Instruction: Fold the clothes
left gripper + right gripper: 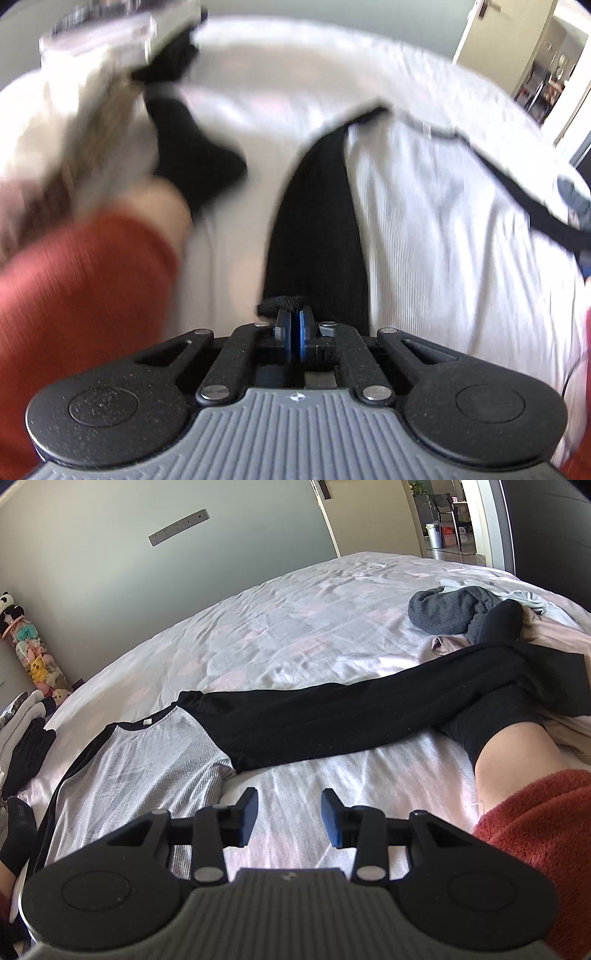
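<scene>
Our left gripper (294, 317) is clamped on the black sleeve (317, 206) of the shirt (147, 753) lying flat on the bed (295, 627). The right gripper (289, 814) hovers open beside it. We should carry the sleeve across smoothly, keeping it taut.

A long-sleeved raglan shirt with a ribbed pale grey body (144, 760) and black sleeves lies spread flat on the bed, neckline toward the far side. In the right wrist view one black sleeve (332, 716) stretches out straight to the right from the shoulder, its far end beside a leg; the other black sleeve (55, 794) runs down the shirt's left edge. In the left wrist view a black sleeve's cuff (284, 304) is bunched and lifted slightly.
</scene>
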`<state>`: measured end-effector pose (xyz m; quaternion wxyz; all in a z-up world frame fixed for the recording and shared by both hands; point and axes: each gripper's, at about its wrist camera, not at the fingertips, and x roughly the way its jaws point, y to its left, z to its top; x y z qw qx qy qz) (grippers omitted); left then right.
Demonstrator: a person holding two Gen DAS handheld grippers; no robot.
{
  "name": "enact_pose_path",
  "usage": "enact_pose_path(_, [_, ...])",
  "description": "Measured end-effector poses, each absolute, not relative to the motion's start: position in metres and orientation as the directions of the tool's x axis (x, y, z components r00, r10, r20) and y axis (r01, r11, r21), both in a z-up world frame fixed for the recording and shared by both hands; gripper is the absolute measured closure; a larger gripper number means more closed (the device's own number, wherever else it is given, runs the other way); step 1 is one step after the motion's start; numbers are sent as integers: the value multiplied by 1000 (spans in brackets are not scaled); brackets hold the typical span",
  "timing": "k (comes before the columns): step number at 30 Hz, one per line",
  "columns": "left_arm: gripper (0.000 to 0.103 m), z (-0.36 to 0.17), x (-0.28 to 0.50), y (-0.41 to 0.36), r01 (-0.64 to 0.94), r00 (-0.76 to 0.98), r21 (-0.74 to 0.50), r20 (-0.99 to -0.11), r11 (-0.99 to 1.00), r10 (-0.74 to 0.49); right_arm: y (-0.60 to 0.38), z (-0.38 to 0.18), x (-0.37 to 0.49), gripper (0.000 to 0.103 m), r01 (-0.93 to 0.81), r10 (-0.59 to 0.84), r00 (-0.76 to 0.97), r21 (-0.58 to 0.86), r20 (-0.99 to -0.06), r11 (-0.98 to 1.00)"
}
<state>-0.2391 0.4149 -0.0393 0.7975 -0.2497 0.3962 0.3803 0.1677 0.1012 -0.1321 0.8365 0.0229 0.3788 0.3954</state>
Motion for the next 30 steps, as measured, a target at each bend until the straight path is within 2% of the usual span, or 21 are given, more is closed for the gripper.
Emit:
enact_pose_path(7, [98,44,-202,500,-805,389,-7,-761,593,519,106,-136,170,61,-644,670,383,335,-636,687])
enact_pose_path(17, [98,103,-167,620,-859,275,128,-700,495,659,115,-149,179,57,-632,603,403,268,-688,727])
enact_pose_path(23, [98,74,-173,701,-882,91,264,-718,390,691,127,-150,176,57,-661,582,413,209,-700,721])
enact_pose_path(30, [98,-8,-205,756,-836,-217,480,-734,265,644,134,-148,177,57,-671,563,425,170,-709,721])
